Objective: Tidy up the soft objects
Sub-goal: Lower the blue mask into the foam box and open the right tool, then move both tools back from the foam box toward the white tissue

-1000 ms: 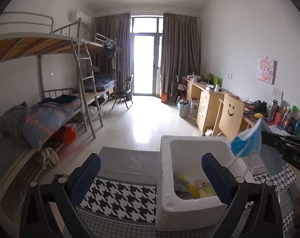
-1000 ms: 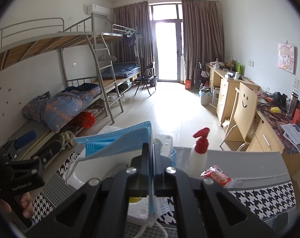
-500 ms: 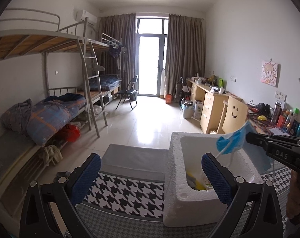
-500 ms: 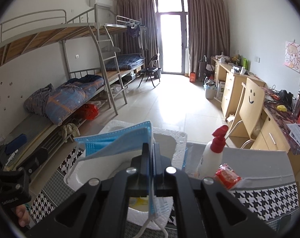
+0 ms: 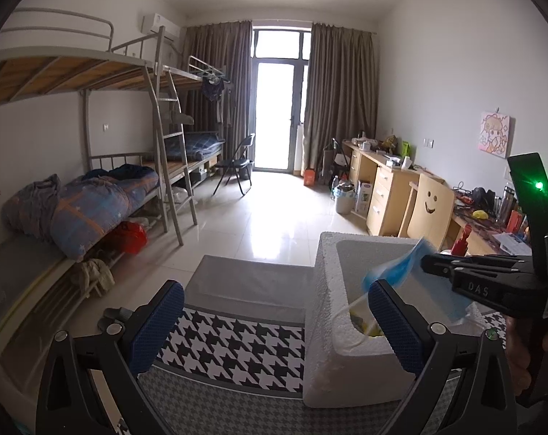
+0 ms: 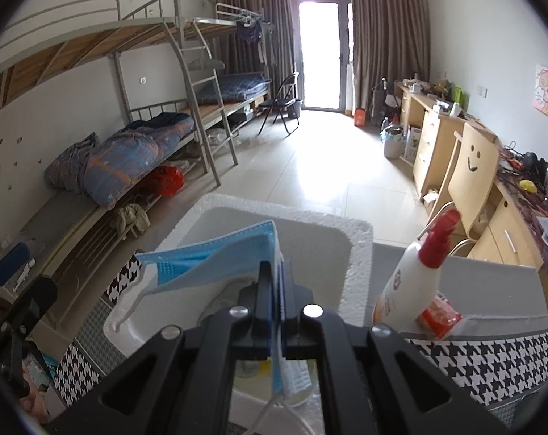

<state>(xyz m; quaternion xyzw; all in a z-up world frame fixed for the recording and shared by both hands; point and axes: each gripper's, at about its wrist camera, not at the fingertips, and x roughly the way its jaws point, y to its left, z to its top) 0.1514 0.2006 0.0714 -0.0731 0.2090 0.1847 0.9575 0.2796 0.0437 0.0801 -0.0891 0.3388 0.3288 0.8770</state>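
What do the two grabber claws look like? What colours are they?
The left gripper has a black frame with silver screws and two blue, bumpy-textured finger pads. The right gripper is black too, with blue pads, pale "DAS" lettering on its side and a glowing green light on an upright black part behind it.

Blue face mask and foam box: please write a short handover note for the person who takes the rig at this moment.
Right claw: shut on the blue face mask, held above the open white foam box.
Left claw: open, empty, left of the box.
Done: mask picked up and brought over the box, which already holds a few items.
Left: lower, open the claw, drop the mask inside. The spray bottle and red packet stand right of the box.
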